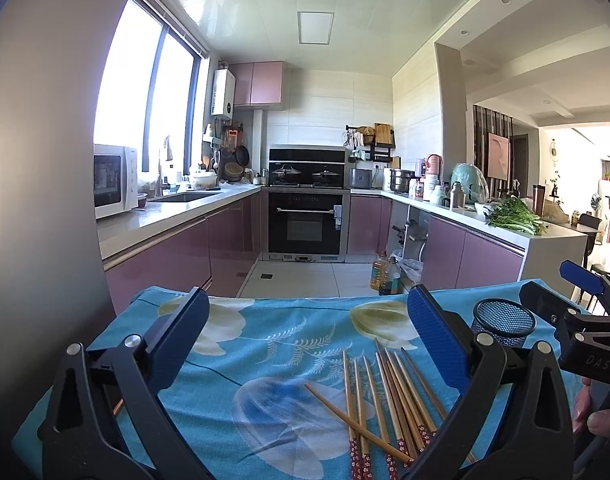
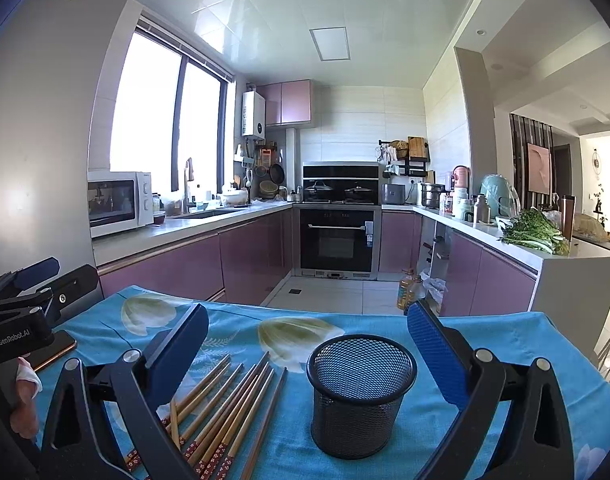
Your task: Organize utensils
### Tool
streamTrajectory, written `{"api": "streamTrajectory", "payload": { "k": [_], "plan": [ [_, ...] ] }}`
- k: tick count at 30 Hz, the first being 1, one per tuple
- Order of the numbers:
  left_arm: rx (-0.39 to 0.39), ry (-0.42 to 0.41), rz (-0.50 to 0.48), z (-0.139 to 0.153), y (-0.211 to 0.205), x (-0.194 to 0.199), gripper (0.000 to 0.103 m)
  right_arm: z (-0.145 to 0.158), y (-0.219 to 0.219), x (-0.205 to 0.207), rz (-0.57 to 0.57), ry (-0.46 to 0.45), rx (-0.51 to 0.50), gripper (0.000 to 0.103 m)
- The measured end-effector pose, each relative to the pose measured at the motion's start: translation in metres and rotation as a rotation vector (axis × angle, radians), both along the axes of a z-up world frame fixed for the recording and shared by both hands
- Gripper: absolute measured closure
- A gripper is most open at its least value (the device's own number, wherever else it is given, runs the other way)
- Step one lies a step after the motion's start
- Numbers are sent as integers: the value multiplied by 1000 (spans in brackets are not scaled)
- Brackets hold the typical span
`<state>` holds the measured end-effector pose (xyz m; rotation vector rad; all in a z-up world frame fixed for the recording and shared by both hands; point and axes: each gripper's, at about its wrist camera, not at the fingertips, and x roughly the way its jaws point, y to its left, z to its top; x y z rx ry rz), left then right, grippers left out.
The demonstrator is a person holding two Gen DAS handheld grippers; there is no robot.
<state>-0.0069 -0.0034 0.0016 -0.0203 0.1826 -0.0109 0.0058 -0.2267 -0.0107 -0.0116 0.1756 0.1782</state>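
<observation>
Several wooden chopsticks [image 1: 389, 404] with red patterned ends lie loose on the blue floral tablecloth [image 1: 265, 344], one lying crosswise over the others. They also show in the right wrist view [image 2: 225, 412]. A black mesh cup [image 2: 359, 394] stands upright and empty to their right; it also shows in the left wrist view [image 1: 503, 322]. My left gripper [image 1: 305, 336] is open and empty, above the cloth, left of the chopsticks. My right gripper [image 2: 307, 344] is open and empty, its jaws wide on either side of the cup.
A phone [image 2: 55, 350] lies on the cloth at the left. Beyond the table's far edge is a kitchen with purple cabinets [image 2: 241, 256], an oven [image 2: 337, 240], oil bottles [image 2: 411, 290] on the floor and a counter with greens [image 2: 533, 236] at the right.
</observation>
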Motion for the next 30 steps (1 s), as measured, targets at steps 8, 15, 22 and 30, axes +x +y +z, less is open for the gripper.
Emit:
{"api": "streamTrajectory", "payload": {
  "k": [8,15,22,30],
  "plan": [
    [1,-1,-2,1,0,1,5,-2,0,-1,2,-1,3,7],
    [3,-3,-1,1,-2,1,5,-2,0,-1,0,0,4,7],
    [4,-2,-1,1,-2,0,5,-2,0,-1,1,-1,5,7],
    [5,0,-1,0,-4,1,5,-2,0,-1,0,-2,5,7]
  ]
}}
